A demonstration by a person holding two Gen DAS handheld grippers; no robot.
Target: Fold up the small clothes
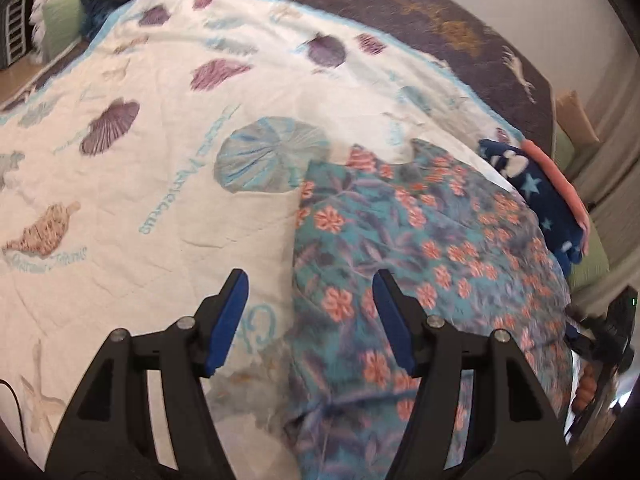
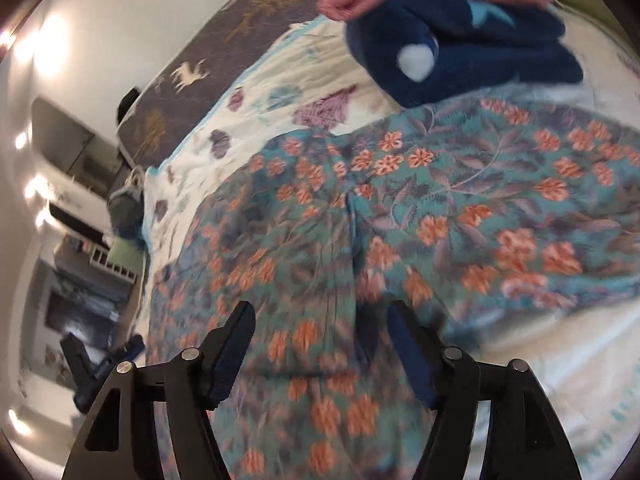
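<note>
A teal garment with orange flowers [image 1: 420,248] lies spread flat on the white seashell blanket [image 1: 140,184]. My left gripper [image 1: 308,280] is open and empty, hovering over the garment's left edge. In the right wrist view the same garment [image 2: 400,208] fills the middle, a vertical crease running down it. My right gripper [image 2: 320,312] is open and empty just above the cloth. The right gripper also shows at the right edge of the left wrist view [image 1: 600,340], and the left gripper at the lower left of the right wrist view [image 2: 100,360].
A folded navy star-print piece [image 1: 532,196] with a pink piece [image 1: 560,176] on it lies beyond the floral garment; both show in the right wrist view [image 2: 460,52]. A dark animal-print bedcover [image 1: 440,12] lies under the blanket. Green pillows [image 1: 60,24] sit at the far left.
</note>
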